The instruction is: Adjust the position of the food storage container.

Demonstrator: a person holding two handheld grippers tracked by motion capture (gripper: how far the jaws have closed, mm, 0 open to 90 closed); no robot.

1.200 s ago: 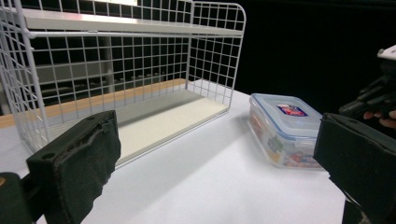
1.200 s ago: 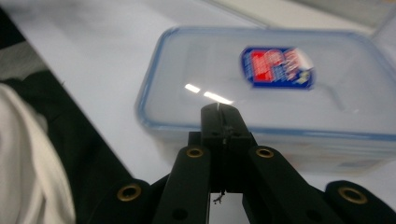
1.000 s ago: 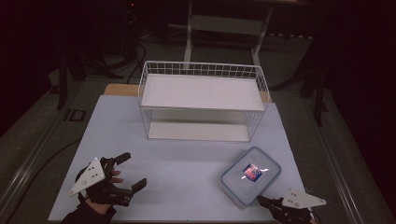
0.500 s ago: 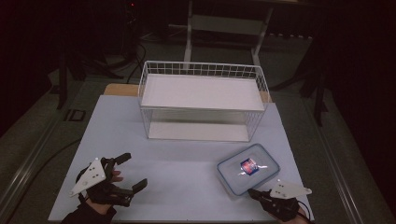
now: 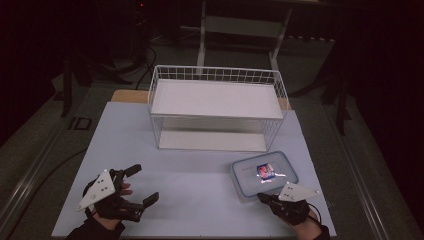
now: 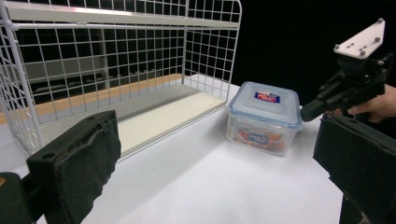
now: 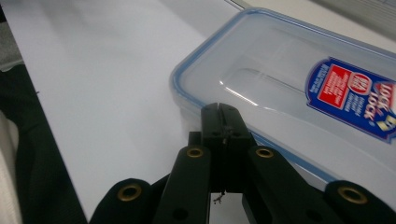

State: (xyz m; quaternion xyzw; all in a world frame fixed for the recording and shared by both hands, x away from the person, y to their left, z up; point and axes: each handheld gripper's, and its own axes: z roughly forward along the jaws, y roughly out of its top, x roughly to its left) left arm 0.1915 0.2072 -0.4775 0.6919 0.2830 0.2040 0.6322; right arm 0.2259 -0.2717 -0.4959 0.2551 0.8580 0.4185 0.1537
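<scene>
The high view is dim: the room around the worktop (image 5: 200, 150) falls into near black, while the pale sheet catches soft overhead light. A small glare spot sits on the container lid (image 5: 265, 172) at 4 o'clock. The left gripper view is brighter and sharp on the wire basket (image 6: 116, 70), its near pads blurred. The right gripper view shows a soft, smeared lid and glare streaks at 2 o'clock.

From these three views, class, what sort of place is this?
Probably a lab or studio recording bench, not a kitchen: a plain white table in a dark room, a wire rack, one plastic container, and cables on the floor.
</scene>
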